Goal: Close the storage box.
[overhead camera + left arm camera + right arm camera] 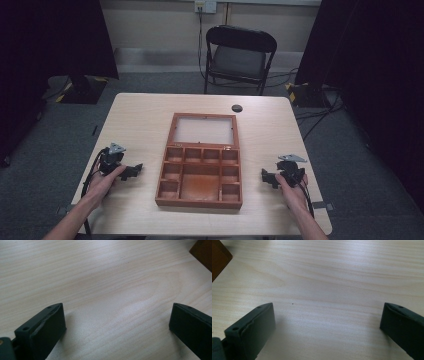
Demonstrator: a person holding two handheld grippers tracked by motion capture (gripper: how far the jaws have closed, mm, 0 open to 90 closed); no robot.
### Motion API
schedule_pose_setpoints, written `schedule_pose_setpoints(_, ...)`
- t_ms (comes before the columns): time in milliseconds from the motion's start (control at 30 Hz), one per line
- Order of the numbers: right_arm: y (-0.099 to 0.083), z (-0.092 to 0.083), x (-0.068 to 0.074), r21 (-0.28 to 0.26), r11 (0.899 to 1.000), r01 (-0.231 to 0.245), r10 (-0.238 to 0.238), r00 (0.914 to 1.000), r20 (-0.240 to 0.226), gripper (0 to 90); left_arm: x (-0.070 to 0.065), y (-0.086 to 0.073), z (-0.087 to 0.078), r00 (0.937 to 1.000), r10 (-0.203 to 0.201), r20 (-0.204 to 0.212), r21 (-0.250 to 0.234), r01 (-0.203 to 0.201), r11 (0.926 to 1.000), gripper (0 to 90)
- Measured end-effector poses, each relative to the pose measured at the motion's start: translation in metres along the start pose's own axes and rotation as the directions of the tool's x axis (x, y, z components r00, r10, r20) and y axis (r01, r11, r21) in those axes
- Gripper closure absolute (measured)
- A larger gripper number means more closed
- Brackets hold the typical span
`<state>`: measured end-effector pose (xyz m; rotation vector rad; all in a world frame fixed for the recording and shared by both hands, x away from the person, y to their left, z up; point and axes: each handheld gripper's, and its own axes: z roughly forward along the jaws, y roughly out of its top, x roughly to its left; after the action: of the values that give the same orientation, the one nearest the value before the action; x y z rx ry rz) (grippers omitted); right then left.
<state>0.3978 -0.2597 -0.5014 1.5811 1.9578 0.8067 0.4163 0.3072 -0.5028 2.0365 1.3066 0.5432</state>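
Pale wood table, wooden box dead centre, lid flat open. Our left gripper and right gripper sit either side of box, jaws wide, empty. We'd approach level, square to the box walls.

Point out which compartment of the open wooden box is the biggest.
The wide central compartment of the wooden box, at the middle of its near edge. The other compartments are small squares, in a row along the hinge side and down both sides.

A black folding chair (empty) beyond the table, small black disc.
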Motion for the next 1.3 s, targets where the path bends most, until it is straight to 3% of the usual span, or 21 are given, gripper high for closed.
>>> schedule_pose_setpoints(200, 0.000, 0.000, 0.000, 0.001, 1.000, 0.004, -0.004, 1.0000, -0.004, 0.0, -0.002, 0.001, -0.002, 1.0000, -0.007, 0.001, 0.004, 0.007, 1.0000, 2.9)
schedule_pose_setpoints(267, 0.000, 0.000, 0.001, 0.000, 1.000, 0.013, -0.013, 0.9998, -0.013, 0.0, -0.001, 0.001, -0.004, 0.9999, -0.015, -0.001, 0.005, 0.015, 0.9999, 7.0)
schedule_pose_setpoints(333, 0.000, 0.000, 0.002, 0.002, 1.000, 0.015, -0.015, 0.9997, -0.017, 0.0, 0.001, 0.002, -0.007, 0.9998, -0.020, -0.008, 0.003, 0.020, 0.9998, 17.1)
schedule_pose_setpoints(367, 0.001, 0.000, 0.002, 0.006, 1.000, 0.020, -0.020, 0.9996, -0.020, 0.0, 0.002, 0.002, -0.008, 0.9991, -0.041, 0.012, 0.005, 0.041, 0.9992, 18.1)
schedule_pose_setpoints(467, 0.003, -0.002, 0.003, 0.021, 1.000, 0.019, -0.019, 0.9995, -0.025, 5.8, 0.003, 0.004, -0.013, 0.9974, -0.067, 0.028, -0.011, 0.067, 0.9977, 16.5)
schedule_pose_setpoints(567, 0.007, -0.004, 0.006, 0.021, 0.999, 0.029, -0.028, 0.9988, -0.041, 16.3, 0.002, 0.006, -0.019, 0.9969, -0.066, 0.043, -0.045, 0.068, 0.9967, 16.3)
schedule_pose_setpoints(767, 0.013, -0.009, 0.009, 0.017, 0.999, 0.028, -0.026, 0.9932, -0.114, 14.7, -0.004, 0.014, -0.027, 0.9953, -0.062, 0.074, -0.073, 0.068, 0.9950, 16.9)
schedule_pose_setpoints(867, 0.022, -0.010, 0.005, 0.015, 0.999, 0.041, -0.039, 0.9933, -0.108, 15.2, -0.008, 0.018, -0.028, 0.9952, -0.042, 0.089, -0.074, 0.049, 0.9960, 17.4)
schedule_pose_setpoints(933, 0.029, -0.011, 0.004, -0.002, 0.999, 0.044, -0.043, 0.9932, -0.108, 15.4, -0.011, 0.023, -0.028, 0.9960, -0.037, 0.081, -0.076, 0.043, 0.9962, 17.0)
schedule_pose_setpoints(1000, 0.035, -0.012, 0.004, -0.016, 0.998, 0.054, -0.055, 0.9917, -0.116, 15.6, -0.012, 0.027, -0.028, 0.9927, -0.053, 0.108, -0.089, 0.063, 0.9940, 17.6)
schedule_pose_setpoints(1067, 0.041, -0.013, 0.005, -0.049, 0.998, 0.046, -0.052, 0.9893, -0.136, 14.9, -0.013, 0.030, -0.027, 0.9942, -0.057, 0.091, -0.099, 0.066, 0.9929, 17.9)
schedule_pose_setpoints(1200, 0.054, -0.013, 0.013, -0.086, 0.994, 0.070, -0.085, 0.9799, -0.181, 15.1, -0.015, 0.036, -0.022, 0.9955, -0.004, 0.094, -0.050, 0.008, 0.9987, 17.9)
schedule_pose_setpoints(1300, 0.065, -0.011, 0.020, -0.103, 0.991, 0.081, -0.100, 0.9758, -0.194, 15.8, -0.014, 0.046, -0.024, 0.9959, -0.011, 0.089, -0.090, 0.019, 0.9957, 17.9)
